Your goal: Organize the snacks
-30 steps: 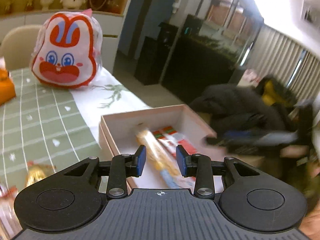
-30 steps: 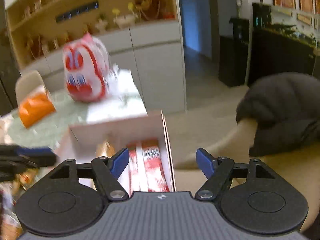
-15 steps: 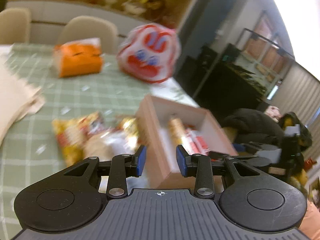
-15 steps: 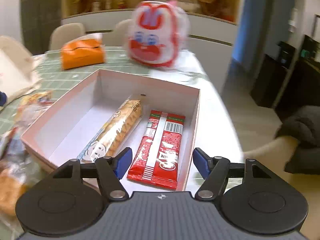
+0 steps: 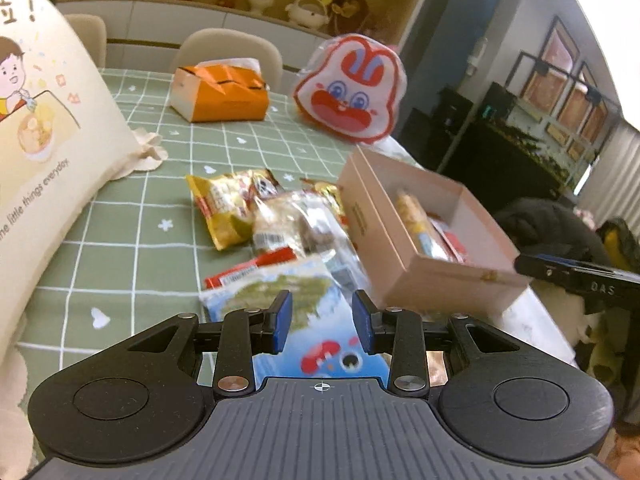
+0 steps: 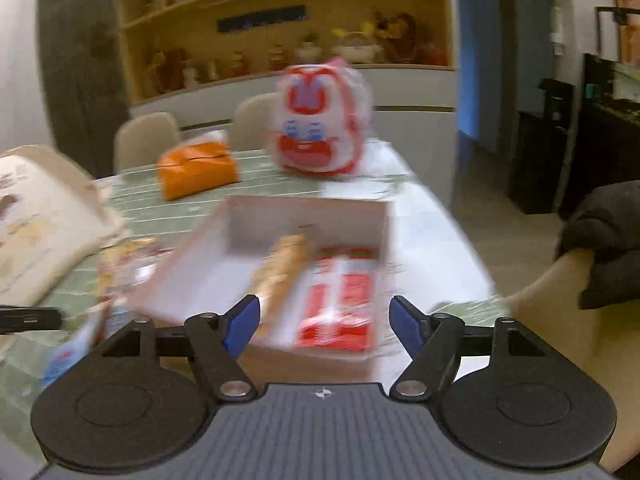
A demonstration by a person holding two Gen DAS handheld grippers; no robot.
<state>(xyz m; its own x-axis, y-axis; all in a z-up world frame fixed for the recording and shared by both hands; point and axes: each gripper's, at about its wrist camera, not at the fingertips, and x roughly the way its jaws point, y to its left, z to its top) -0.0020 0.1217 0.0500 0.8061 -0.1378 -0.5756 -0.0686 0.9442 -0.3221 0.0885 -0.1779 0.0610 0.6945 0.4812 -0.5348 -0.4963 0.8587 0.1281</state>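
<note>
So the left gripper (image 5: 322, 327) is hovering low over a blue-and-green plastic snack packet (image 5: 304, 320) near the front edge of the green checked tablecloth (image 5: 120, 240). Its blue fingers are a moderate gap apart with nothing between them; the packet sits below and beyond the tips, not pinched.

Right behind that packet there's a loose pile: a red-edged wrapper (image 5: 250, 270), a clear bag with brownish stuff inside (image 5: 298, 226), and a yellow crinkly snack bag (image 5: 226, 210). They overlap each other, and the clear bag comes right up against the left wall of the open pale pink cardboard box (image 5: 400, 248). The box is at the right edge of the table, close to the front corner.

From the right wrist view, the right gripper (image 6: 324, 326) is spread wide and empty, held above the near end of the box. Inside lie a long tan biscuit pack (image 6: 280, 276) and a red-and-white wrapped bar (image 6: 340, 304) side by side, touching or nearly so (blurry).

Further back: an orange tissue pack (image 5: 220, 96) and a white-and-red bunny-face bag (image 5: 352, 96) towards the far edge, plus a cream cloth bag with cartoon print (image 5: 44, 128) on the left edge.
</note>
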